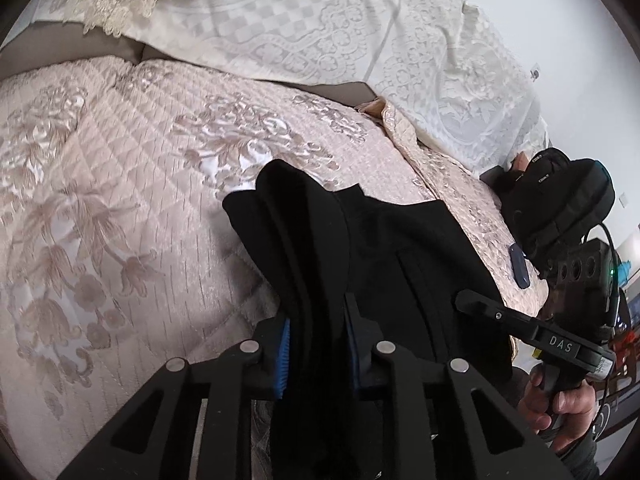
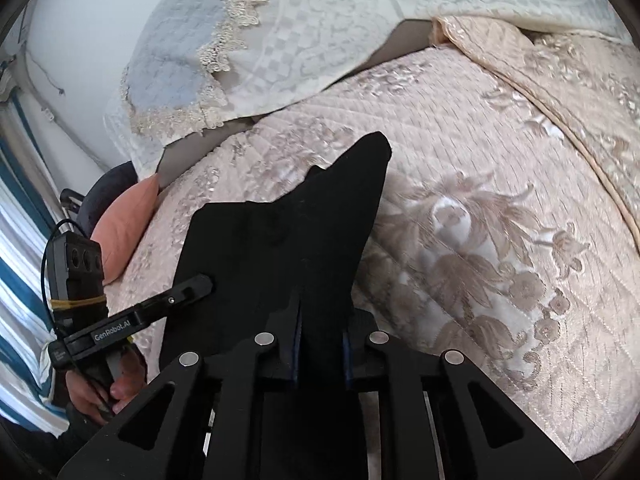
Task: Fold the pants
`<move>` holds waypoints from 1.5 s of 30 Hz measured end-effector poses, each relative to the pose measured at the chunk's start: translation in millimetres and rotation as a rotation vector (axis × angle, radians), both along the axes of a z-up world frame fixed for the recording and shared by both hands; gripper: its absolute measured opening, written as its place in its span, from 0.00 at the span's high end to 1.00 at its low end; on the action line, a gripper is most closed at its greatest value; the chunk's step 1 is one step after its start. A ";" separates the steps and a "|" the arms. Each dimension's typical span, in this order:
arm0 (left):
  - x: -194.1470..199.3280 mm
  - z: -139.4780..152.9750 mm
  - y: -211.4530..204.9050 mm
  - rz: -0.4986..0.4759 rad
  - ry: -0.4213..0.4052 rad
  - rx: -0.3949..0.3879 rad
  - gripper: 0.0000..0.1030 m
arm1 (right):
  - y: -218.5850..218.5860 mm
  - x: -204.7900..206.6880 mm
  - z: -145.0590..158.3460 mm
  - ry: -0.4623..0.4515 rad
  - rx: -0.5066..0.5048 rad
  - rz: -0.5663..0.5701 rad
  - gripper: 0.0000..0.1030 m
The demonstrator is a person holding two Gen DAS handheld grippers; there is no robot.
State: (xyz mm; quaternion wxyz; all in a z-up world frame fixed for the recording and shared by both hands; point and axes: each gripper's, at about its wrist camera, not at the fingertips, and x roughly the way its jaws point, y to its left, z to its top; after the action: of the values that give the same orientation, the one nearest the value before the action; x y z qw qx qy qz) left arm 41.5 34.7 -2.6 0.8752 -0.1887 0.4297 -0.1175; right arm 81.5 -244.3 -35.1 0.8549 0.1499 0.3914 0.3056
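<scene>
The black pants [image 1: 360,240] hang bunched over the pink quilted bed, held up by both grippers. My left gripper [image 1: 318,354] is shut on a thick fold of the pants, cloth filling the gap between its blue pads [image 1: 285,356]. My right gripper [image 2: 320,354] is shut on another edge of the pants [image 2: 288,232], which rise to a point beyond it. Each gripper shows in the other's view: the right gripper [image 1: 470,300] at the pants' right edge, the left gripper [image 2: 200,282] at their left edge.
The pink floral quilt [image 1: 120,220] covers the bed. A white lace cover [image 1: 320,32] lies over pillows at the back. A black bag [image 1: 560,200] and a small dark device [image 1: 520,266] sit at the bed's right edge. A pink cushion [image 2: 124,220] and striped curtain [image 2: 20,260] are left.
</scene>
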 end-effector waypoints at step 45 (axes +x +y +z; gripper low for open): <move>72.7 4.1 196.6 0.338 -0.022 0.194 0.66 | 162.9 125.0 20.4 -0.106 -0.166 0.107 0.63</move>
State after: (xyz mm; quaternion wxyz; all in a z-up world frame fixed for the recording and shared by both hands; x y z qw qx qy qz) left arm 114.2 231.3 1.5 0.9011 -0.1715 0.3919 0.0711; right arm 206.4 -81.4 -14.7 0.8664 0.0409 0.3769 0.3250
